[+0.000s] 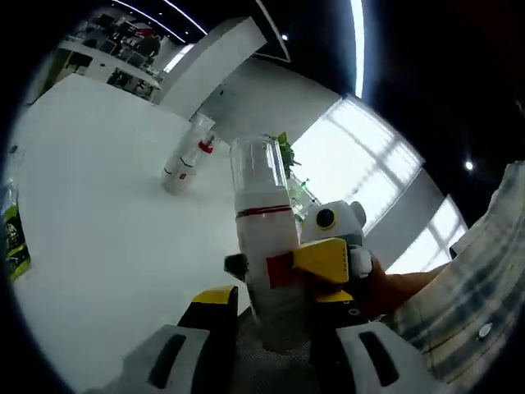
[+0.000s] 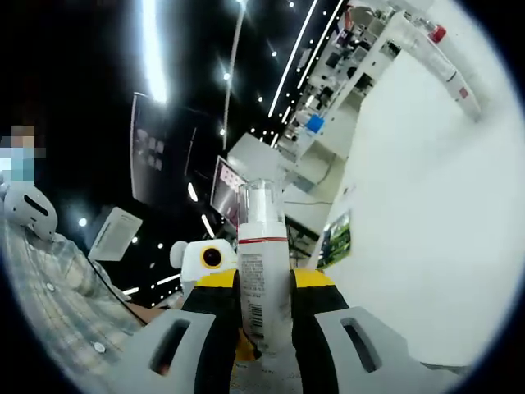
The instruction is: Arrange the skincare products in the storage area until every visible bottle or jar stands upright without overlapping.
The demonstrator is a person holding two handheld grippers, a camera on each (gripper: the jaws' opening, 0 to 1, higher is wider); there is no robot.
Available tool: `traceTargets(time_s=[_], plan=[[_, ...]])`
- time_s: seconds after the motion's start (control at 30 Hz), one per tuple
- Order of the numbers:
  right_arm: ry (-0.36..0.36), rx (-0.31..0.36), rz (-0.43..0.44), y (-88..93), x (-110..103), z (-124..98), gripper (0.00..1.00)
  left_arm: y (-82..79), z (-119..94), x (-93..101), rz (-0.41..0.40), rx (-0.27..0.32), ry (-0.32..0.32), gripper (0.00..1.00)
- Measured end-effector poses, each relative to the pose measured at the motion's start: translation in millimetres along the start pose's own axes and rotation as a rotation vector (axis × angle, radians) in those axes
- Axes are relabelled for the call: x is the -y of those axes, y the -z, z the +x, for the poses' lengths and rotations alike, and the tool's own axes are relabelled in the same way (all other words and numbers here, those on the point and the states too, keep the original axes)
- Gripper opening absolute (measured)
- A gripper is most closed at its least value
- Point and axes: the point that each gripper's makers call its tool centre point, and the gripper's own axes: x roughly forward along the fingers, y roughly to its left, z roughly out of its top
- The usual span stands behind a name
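Observation:
A white pump bottle (image 1: 264, 246) with a clear cap and a red band is held up in the air, away from the white table (image 1: 98, 213). In the right gripper view my right gripper (image 2: 264, 283) is shut on the bottle (image 2: 262, 263), yellow tips pressing both sides. In the left gripper view the right gripper (image 1: 305, 264) reaches in from the right and clamps the bottle's middle. My left gripper (image 1: 275, 304) has its jaws around the bottle's lower part, open, with a narrow gap on the left side.
Two more white bottles with red marks (image 1: 187, 156) rest together far off on the table, also bottles (image 2: 443, 53) in the right gripper view. A green packet (image 1: 14, 238) lies at the table's edge. A person's plaid sleeve (image 1: 480, 287) is close on the right.

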Motion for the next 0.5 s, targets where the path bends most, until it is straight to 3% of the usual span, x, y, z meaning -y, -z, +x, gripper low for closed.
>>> traceTargets(time_s=[0.07, 0.13, 0.27, 0.37, 0.5], plan=[[0.000, -0.011, -0.008, 1.1, -1, -1, 0.21, 4.8, -2, 4.0, -0.003, -0.030, 0.028, 0.27], [-0.005, -0.013, -0.013, 1.6, -1, -2, 0.22, 6.1, -1, 3.8, 0.036, -0.029, 0.008, 0.27], [-0.019, -0.015, -0.047, 3.2, -4, -3, 0.22, 6.6, -1, 4.1, 0.027, -0.032, 0.006, 0.25], [0.001, -0.037, -0.116, 7.2, -2, -1, 0.22, 9.9, 0, -0.5, 0.061, -0.052, -0.026, 0.24], [0.020, -0.042, -0.143, 8.5, 0, 1, 0.22, 9.5, -2, -9.8, 0.114, -0.053, -0.089, 0.24]])
